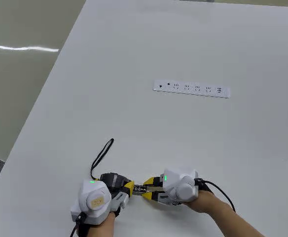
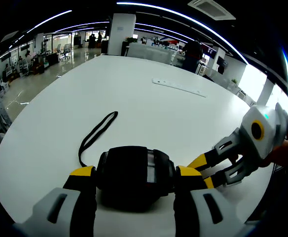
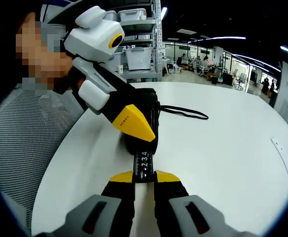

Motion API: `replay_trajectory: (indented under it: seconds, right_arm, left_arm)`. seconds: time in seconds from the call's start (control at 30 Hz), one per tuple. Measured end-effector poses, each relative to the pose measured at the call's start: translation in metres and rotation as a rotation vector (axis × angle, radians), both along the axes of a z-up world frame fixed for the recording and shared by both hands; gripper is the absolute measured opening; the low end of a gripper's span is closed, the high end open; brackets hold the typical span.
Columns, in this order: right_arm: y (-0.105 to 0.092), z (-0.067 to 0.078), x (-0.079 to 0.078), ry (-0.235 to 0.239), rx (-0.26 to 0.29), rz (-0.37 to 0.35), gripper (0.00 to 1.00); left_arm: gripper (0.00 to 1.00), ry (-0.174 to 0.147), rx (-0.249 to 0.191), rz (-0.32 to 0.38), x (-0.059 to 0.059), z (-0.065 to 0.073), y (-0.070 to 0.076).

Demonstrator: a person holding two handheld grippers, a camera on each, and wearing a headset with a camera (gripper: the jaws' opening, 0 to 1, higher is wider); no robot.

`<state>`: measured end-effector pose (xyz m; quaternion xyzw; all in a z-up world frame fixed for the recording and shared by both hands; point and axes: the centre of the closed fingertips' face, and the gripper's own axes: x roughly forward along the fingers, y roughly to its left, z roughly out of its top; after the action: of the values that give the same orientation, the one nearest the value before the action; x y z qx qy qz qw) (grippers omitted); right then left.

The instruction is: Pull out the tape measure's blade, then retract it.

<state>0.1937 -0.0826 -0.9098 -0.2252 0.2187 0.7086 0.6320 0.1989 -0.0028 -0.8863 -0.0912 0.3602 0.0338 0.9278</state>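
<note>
A black tape measure (image 2: pixel 134 175) sits on the white table (image 1: pixel 149 123), with my left gripper (image 2: pixel 134 174) shut on its body. Its black wrist strap (image 2: pixel 97 133) trails away over the table. In the head view the tape measure (image 1: pixel 113 181) lies near the table's front edge, between my left gripper (image 1: pixel 125 189) and my right gripper (image 1: pixel 148 189). A short length of blade (image 3: pixel 143 165) with printed numbers sticks out of the case (image 3: pixel 143 116). My right gripper (image 3: pixel 144 177) is shut on the blade's end, close to the case.
A white power strip (image 1: pixel 192 89) lies flat further back on the table, right of the middle. The table's left edge (image 1: pixel 45 94) drops to a glossy floor. A person's hand (image 1: pixel 205 200) holds the right gripper, with a black cable behind it.
</note>
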Motion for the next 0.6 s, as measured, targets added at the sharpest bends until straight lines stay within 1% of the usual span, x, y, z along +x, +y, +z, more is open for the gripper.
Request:
replay_trajectory:
  seconds: [0.3,0.6]
  right_arm:
    - [0.009,0.002,-0.001,-0.003,0.007,0.008,0.12]
    - [0.014,0.002,-0.002,-0.003,0.013,0.011,0.12]
  left_arm:
    - [0.6,-0.001,-0.011,0.002,0.0,0.0,0.001]
    - [0.6,0.005,-0.016,0.001,0.0,0.0,0.001]
